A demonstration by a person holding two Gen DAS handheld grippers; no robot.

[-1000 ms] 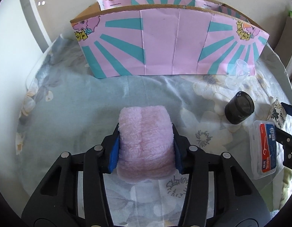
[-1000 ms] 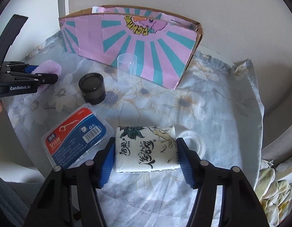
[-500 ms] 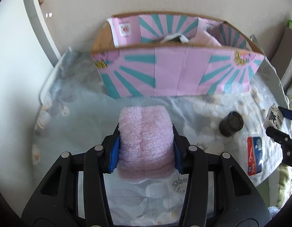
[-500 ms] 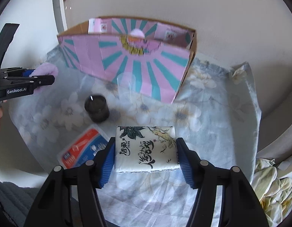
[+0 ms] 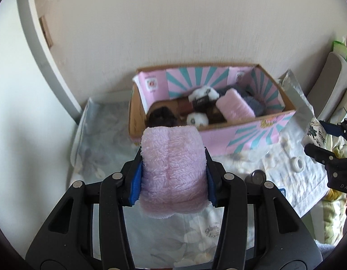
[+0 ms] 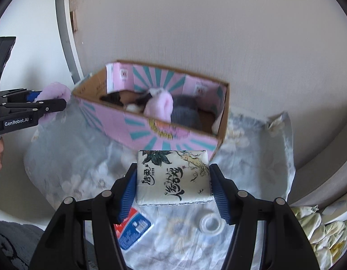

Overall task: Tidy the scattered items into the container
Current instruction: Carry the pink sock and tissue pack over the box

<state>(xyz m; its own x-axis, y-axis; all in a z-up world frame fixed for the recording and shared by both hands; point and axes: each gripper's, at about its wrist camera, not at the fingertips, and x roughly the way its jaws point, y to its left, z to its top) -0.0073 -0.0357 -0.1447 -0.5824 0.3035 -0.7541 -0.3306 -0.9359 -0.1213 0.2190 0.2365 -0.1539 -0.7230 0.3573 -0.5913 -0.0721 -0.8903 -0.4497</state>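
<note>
The left gripper (image 5: 173,175) pinches a fluffy pink cloth (image 5: 173,164) by its sides; it's soft, light and squashes easily. The right gripper (image 6: 173,184) clamps a tissue pack (image 6: 173,177), yielding and slick. Both hang short of the box (image 6: 151,135) at twelve o'clock, whose near wall needs clearing. A floss case (image 6: 130,231) and a white ring (image 6: 210,223) lie below.

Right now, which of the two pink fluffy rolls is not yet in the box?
The pink fluffy roll clamped in the left hand-held gripper; the other pink roll already lies inside the box.
</note>
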